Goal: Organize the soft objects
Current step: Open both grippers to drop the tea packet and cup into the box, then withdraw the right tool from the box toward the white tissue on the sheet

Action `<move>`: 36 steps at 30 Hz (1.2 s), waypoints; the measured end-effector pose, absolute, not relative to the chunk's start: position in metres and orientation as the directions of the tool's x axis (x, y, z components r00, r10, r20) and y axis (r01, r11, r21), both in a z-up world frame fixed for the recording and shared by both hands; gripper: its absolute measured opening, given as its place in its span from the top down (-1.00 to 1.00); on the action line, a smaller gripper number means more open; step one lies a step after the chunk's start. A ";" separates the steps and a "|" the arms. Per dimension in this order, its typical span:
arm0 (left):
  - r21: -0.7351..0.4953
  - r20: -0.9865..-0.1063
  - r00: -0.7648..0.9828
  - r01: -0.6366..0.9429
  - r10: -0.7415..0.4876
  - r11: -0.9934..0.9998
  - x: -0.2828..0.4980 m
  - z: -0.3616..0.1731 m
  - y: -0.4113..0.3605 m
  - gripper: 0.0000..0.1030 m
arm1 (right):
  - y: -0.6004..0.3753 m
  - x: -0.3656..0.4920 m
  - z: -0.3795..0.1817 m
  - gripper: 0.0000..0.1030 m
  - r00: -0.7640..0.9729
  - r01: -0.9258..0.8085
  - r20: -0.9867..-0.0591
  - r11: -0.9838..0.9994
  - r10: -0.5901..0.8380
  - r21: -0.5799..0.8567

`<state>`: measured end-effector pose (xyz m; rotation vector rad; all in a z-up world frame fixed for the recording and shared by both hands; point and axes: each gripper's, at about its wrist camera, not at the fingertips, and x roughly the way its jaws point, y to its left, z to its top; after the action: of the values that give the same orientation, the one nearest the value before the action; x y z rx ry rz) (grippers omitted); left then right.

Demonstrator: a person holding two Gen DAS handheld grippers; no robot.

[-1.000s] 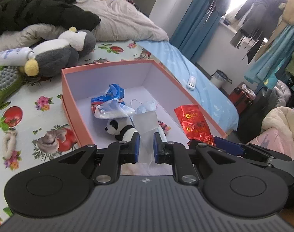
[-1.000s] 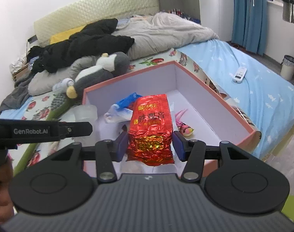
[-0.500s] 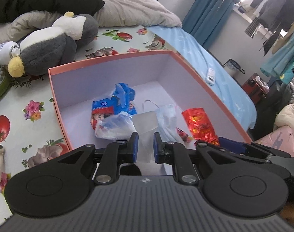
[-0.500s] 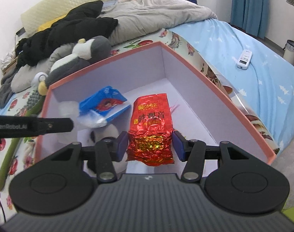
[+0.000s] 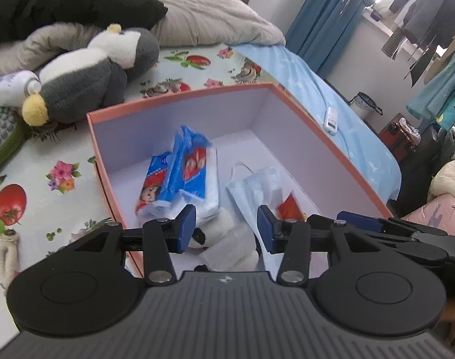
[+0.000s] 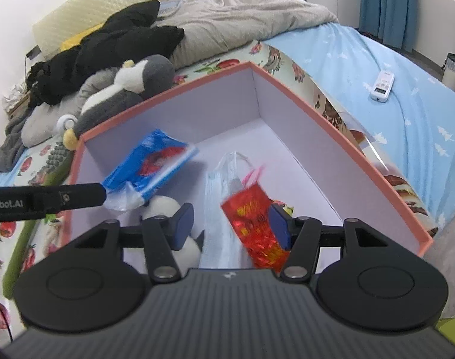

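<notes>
An orange box (image 5: pixel 179 101) with a lilac inside stands on the bed, and both grippers hang over its near end. My left gripper (image 5: pixel 226 230) is opening. A translucent white packet (image 5: pixel 236 245) lies loose below its pads on a small panda toy (image 5: pixel 202 239). A blue tissue pack (image 5: pixel 182 176), a face mask (image 5: pixel 254 185) and a corner of the red foil packet (image 5: pixel 289 206) also show in the box. My right gripper (image 6: pixel 230 224) is opening too. The red foil packet (image 6: pixel 254 227) tilts, blurred, against the right pad only, clear of the left one.
A grey and white penguin plush (image 5: pixel 92 83), a white bottle (image 5: pixel 9 86) and a green massage brush (image 5: pixel 0 137) lie left of the box. Black clothes (image 6: pixel 113 42) and a grey quilt (image 6: pixel 242 15) are behind. A white remote (image 6: pixel 383 85) lies on the blue sheet.
Both grippers came forward and down over the box. The left jaws spread and let go of the translucent packet. The right jaws widened and the red packet tipped loose.
</notes>
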<state>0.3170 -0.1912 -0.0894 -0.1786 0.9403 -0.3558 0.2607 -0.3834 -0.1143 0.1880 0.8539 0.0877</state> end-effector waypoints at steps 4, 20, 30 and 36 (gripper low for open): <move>-0.293 -0.737 0.563 0.231 -0.373 0.928 0.299 -0.071 -0.185 0.01 | -0.376 0.242 -0.097 -0.13 0.680 -0.018 -0.715 0.979 0.161 0.203; -0.255 -0.651 0.669 0.253 -0.359 0.933 0.167 -0.001 -0.147 0.01 | -0.340 0.142 -0.043 -0.13 0.763 -0.071 -0.621 0.978 0.180 0.196; -0.241 -0.615 0.713 0.237 -0.337 0.941 0.087 0.010 -0.128 0.01 | -0.319 0.083 -0.035 -0.13 0.781 -0.116 -0.589 0.976 0.205 0.185; -0.235 -0.622 0.723 0.192 -0.300 0.953 0.046 -0.003 -0.115 0.01 | -0.309 0.061 -0.038 -0.13 0.770 -0.156 -0.594 0.971 0.235 0.181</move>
<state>0.0459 -0.1146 -0.0028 -0.1582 0.7130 -0.2729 0.0606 -0.3092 -0.0385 0.1234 0.6598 0.2127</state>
